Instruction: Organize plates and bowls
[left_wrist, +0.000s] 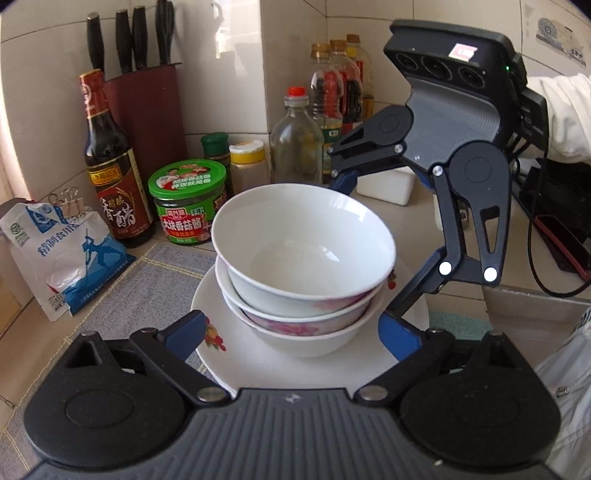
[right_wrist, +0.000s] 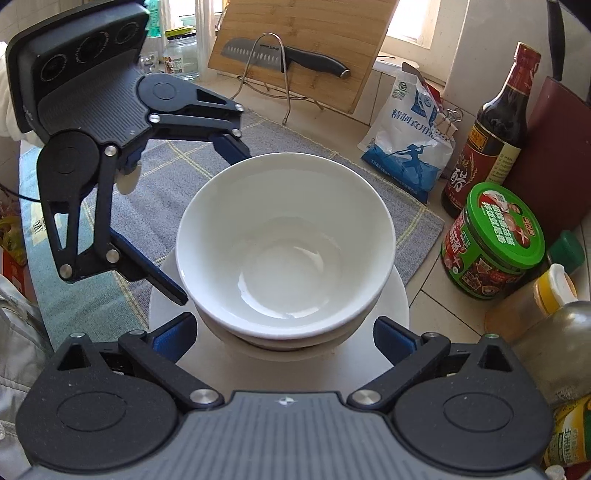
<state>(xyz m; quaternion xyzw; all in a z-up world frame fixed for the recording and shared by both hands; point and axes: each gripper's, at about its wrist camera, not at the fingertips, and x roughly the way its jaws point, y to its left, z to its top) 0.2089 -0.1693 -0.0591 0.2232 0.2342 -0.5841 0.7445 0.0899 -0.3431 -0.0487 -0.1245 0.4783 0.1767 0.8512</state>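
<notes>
Three bowls sit nested on a white plate (left_wrist: 258, 369) with a red flower print, which rests on a grey checked cloth (left_wrist: 155, 288). The top bowl (left_wrist: 303, 236) is plain white and empty; the two under it (left_wrist: 314, 321) carry pink flowers. My left gripper (left_wrist: 291, 332) is open, its blue pads standing clear on either side of the lowest bowl. My right gripper (right_wrist: 284, 334) is open too, straddling the stack (right_wrist: 284, 240) from the opposite side without touching it. Each gripper shows in the other's view: the right gripper (left_wrist: 369, 251), the left gripper (right_wrist: 207, 221).
A dark vinegar bottle (left_wrist: 110, 162), a green-lidded jar (left_wrist: 188, 203), a salt bag (left_wrist: 62, 254), a knife block (left_wrist: 147, 110) and oil bottles (left_wrist: 340, 96) crowd the tiled back wall. A cutting board with a knife (right_wrist: 295, 55) leans on a wire rack.
</notes>
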